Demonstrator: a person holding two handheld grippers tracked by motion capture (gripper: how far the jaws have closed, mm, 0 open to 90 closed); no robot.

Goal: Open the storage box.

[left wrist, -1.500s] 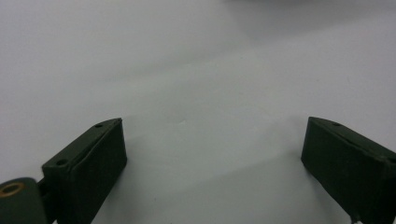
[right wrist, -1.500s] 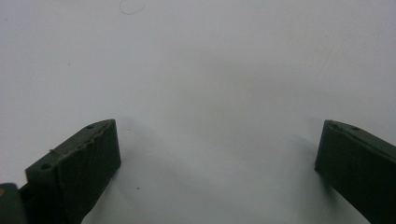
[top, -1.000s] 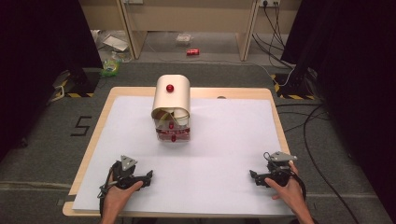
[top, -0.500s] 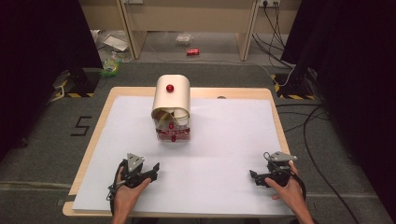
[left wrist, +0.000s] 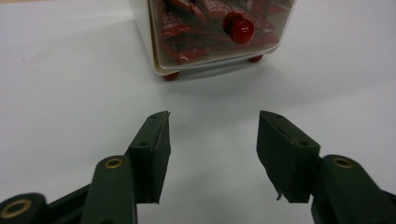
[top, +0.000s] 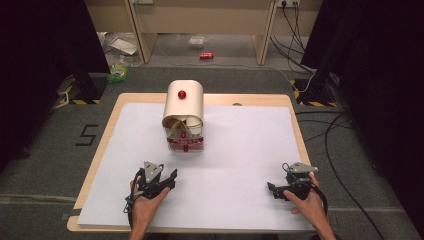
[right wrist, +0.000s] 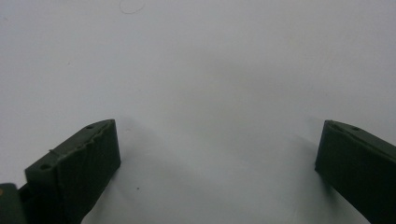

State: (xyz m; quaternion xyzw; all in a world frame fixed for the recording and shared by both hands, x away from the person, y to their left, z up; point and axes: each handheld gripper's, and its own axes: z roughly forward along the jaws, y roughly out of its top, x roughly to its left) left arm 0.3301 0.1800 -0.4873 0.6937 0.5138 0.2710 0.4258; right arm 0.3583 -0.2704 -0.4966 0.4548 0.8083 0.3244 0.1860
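A cream box with a rounded lid and a red knob (top: 182, 94) stands at the middle back of the white sheet (top: 250, 145). Its clear lower drawer (top: 185, 143) holds red packets and has a red knob (left wrist: 239, 29) of its own. My left gripper (top: 169, 178) is at the front left and points up toward the box, a short way from it. In the left gripper view the drawer (left wrist: 187, 37) lies just ahead of the left gripper (left wrist: 214, 115), whose jaws have just been closing with nothing between them. My right gripper (top: 272, 190) rests at the front right, and in its own view the right gripper (right wrist: 219, 125) is wide open over bare sheet.
The sheet covers a wooden table (top: 112, 120) whose edges show at the left and back. Beyond it the floor holds litter, a red can (top: 206, 56) and a shelf unit. Cables (top: 330, 135) trail along the floor on the right.
My left gripper has moved right and slightly toward the box, and its jaws have narrowed. The right gripper has stayed where it was.
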